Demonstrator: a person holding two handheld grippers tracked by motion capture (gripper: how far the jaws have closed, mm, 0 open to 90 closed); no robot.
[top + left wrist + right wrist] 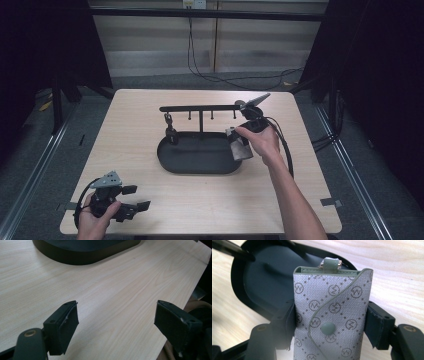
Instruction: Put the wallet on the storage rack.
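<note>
Sitting between right claw (329, 325): pouch (332, 307)

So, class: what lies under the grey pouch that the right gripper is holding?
Beneath the pouch lies the black tray and, to one side, bare table. The tray's part directly behind the pouch is hidden.

The pale wooden tabletop (150, 120) lay bare along its left side and across the near strip in front of the black oval tray (172, 159), leaving open room there. The tray sat mid-table, and from it rose a thin black post carrying a horizontal hook rail (200, 108), barring passage low across the middle. The right gripper (239, 142), clamped on a grey patterned snap-flap pouch (332, 312), occupied the tray's right end. The left gripper (116, 322), jaws apart, hovered over the near-left corner.
</note>
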